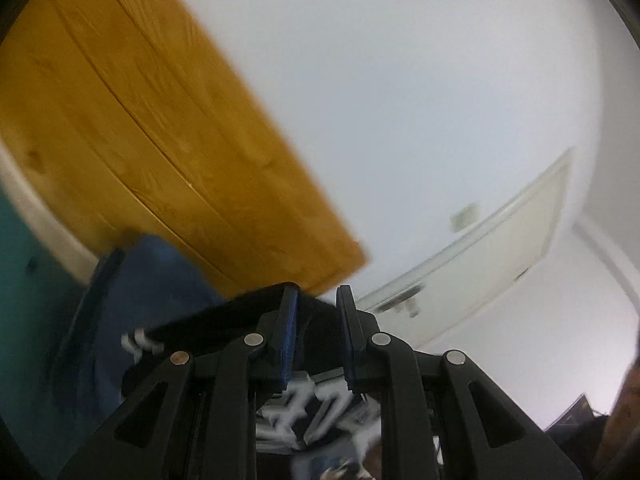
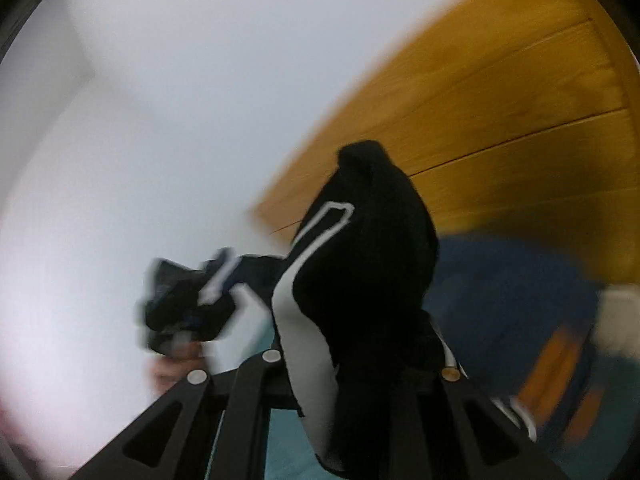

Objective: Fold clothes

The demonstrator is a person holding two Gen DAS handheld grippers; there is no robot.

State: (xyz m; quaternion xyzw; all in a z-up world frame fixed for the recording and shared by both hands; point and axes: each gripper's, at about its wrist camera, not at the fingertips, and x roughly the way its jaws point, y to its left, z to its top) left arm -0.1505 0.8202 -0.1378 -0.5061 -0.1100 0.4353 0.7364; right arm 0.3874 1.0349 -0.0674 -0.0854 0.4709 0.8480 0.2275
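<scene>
A black garment with white lettering runs from the left in between the blue pads of my left gripper, which is shut on a fold of it. More of its white print hangs blurred below the jaws. In the right wrist view the same black garment, with white stripes, stands up over my right gripper and hides both fingers; that gripper is shut on it. The cloth stretches left to the blurred left gripper, held by a hand.
A yellow wooden panel rises against a white wall. A blue cloth lies at its foot on a teal surface. A white door is seen further off. Both views are motion-blurred.
</scene>
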